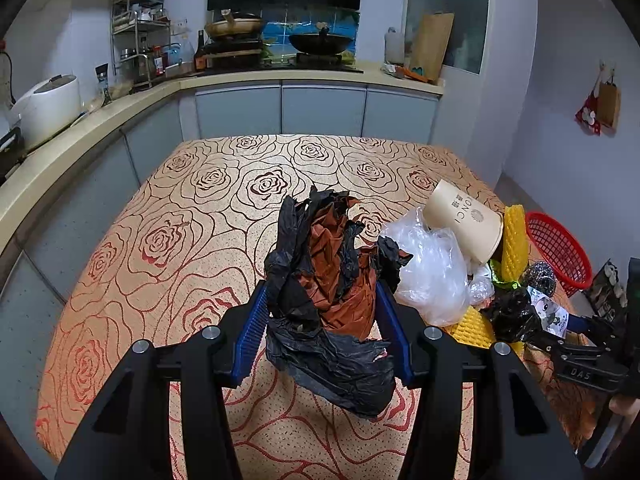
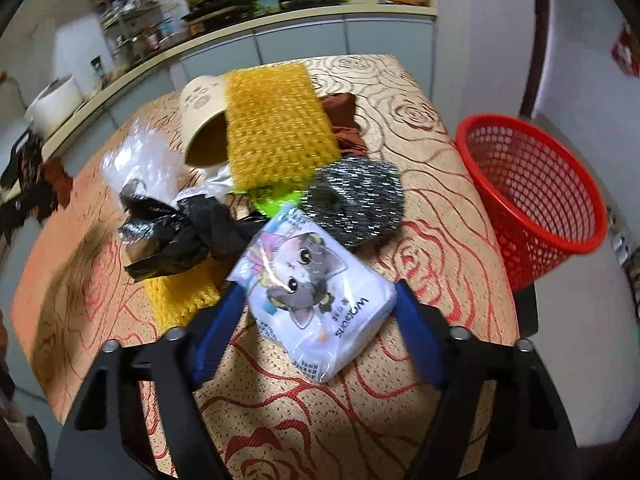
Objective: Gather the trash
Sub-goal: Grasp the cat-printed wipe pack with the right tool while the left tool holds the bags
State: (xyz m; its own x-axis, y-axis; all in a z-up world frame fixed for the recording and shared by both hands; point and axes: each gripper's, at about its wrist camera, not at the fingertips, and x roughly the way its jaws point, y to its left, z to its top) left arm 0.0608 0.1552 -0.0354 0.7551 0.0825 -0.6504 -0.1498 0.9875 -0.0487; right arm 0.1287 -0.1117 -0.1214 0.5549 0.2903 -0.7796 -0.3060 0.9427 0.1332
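Left gripper (image 1: 320, 320) is clamping a crumpled black and brown plastic bag (image 1: 332, 300), holding it clear above the rose-patterned table (image 1: 200, 208). Right gripper (image 2: 316, 320) is straddling a white tissue pack w/ cat print (image 2: 316, 300) lying on the table; pads look to be at the pack's sides, but firm contact cannot be confirmed. Remaining trash is sitting just behind: paper cup (image 2: 204, 124), yellow foam net (image 2: 280, 124), steel scourer (image 2: 356, 204), black bag (image 2: 176, 232), clear bag (image 2: 140, 160). Red basket (image 2: 536, 196) is standing beside the table's right edge.

surface: rose-patterned table (image 2: 436, 184) — on it: tissue pack (image 2: 316, 300) | steel scourer (image 2: 356, 204) | yellow foam net (image 2: 180, 300)
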